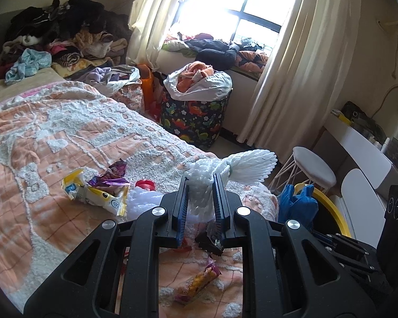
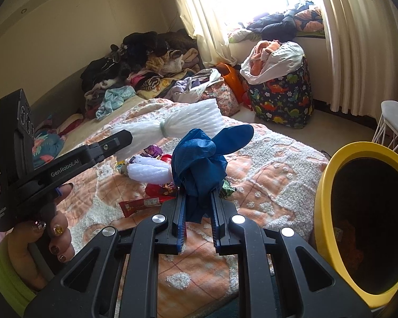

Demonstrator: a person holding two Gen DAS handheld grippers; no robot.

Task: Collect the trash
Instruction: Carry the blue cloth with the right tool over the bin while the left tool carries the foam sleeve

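Observation:
My left gripper (image 1: 201, 182) is shut on a white foam net sleeve (image 1: 241, 168), lifted above the bed; the same sleeve (image 2: 177, 124) shows in the right wrist view, sticking out of the left gripper (image 2: 126, 135). My right gripper (image 2: 197, 193) is shut on a crumpled blue plastic glove (image 2: 201, 159), also seen as blue plastic (image 1: 297, 204) at the bed's right edge. A yellow-rimmed bin (image 2: 329, 185) with a dark inside stands at the right. Loose on the bedspread lie a yellow-white wrapper (image 1: 92, 196), a purple wrapper (image 1: 114, 177), a red lid (image 1: 145, 184), another foam net (image 2: 148, 171) and a red wrapper (image 2: 140, 205).
The bed (image 1: 53, 137) has an orange and white cover with piled clothes (image 1: 61, 26) at its far end. A dinosaur-print hamper (image 1: 196, 116) stands by the curtains (image 1: 286, 79). A white stool (image 1: 313, 169) and a white desk (image 1: 358, 143) are at the right. A person's hand (image 2: 50, 238) holds the left gripper.

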